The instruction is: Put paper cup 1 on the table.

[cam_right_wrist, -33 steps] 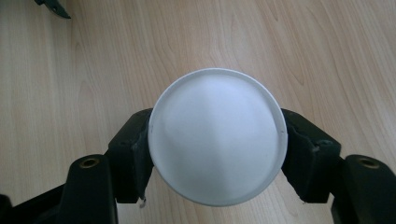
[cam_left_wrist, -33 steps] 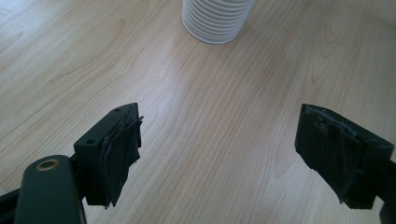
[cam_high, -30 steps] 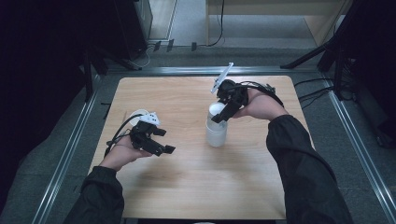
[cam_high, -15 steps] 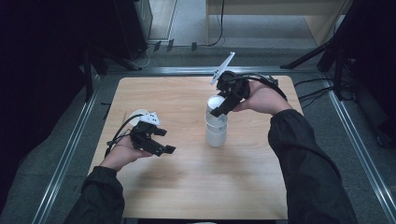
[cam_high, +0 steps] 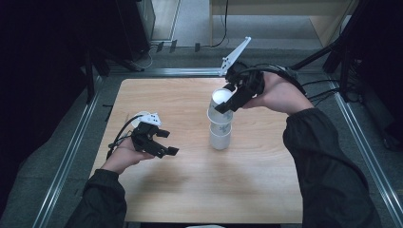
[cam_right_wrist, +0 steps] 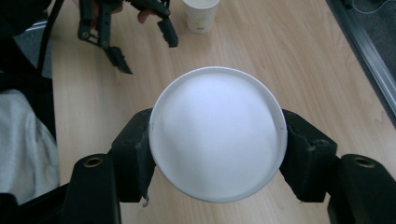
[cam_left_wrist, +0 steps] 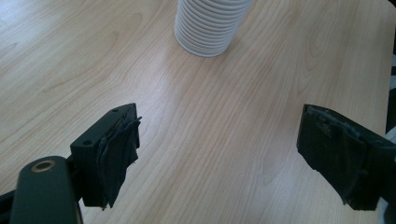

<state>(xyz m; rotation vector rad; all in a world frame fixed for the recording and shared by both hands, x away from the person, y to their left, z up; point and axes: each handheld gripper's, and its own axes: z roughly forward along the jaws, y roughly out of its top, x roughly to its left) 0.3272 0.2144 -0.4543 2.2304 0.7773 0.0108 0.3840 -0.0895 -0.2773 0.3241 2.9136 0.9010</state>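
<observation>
Two grippers appear in the high view: the right gripper (cam_high: 227,102) grasps a white cup (cam_high: 219,109) above the cup stack (cam_high: 220,135); its jaws have just been closing. Left gripper view: left gripper (cam_left_wrist: 217,154) released, jaws wide over the table (cam_left_wrist: 210,121). Right gripper view: cup clenched.

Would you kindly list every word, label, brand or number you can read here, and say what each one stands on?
No legible text anywhere.
Lifted paper cup: a small greenish print on its side, too blurred to read.
Cup stack on the table: a similar faint print, unreadable.
Right tongs, clamped on the lifted cup: no lettering.
Left tongs: no lettering.
</observation>
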